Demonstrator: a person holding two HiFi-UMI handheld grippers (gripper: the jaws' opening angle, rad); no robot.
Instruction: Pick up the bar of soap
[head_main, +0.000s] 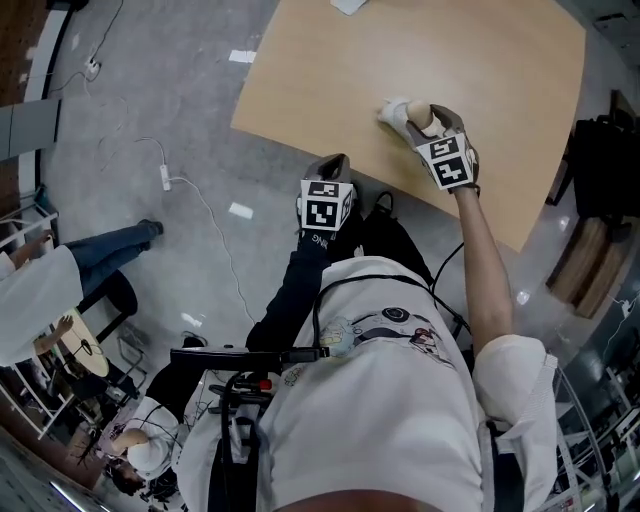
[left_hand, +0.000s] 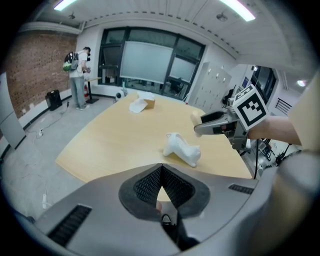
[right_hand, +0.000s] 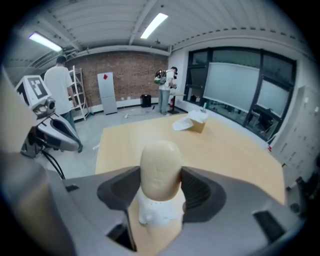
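Note:
A beige oval bar of soap (right_hand: 160, 167) stands on end between the jaws of my right gripper (right_hand: 160, 189), which is shut on it. In the head view the right gripper (head_main: 428, 126) holds the soap (head_main: 416, 115) over the wooden table (head_main: 330, 80). A crumpled white piece (left_hand: 182, 149) lies on the table just under and beside the soap (left_hand: 196, 117); it also shows as the white piece (right_hand: 154, 210) below the soap. My left gripper (head_main: 328, 170) hangs off the table's near edge, its jaws shut and empty (left_hand: 161, 172).
A small brown box with white paper (left_hand: 141, 104) sits at the table's far end. A black chair (head_main: 605, 165) stands at the right. Cables (head_main: 190, 190) lie on the grey floor. People stand near the brick wall (right_hand: 57, 90), and one sits at lower left (head_main: 60, 270).

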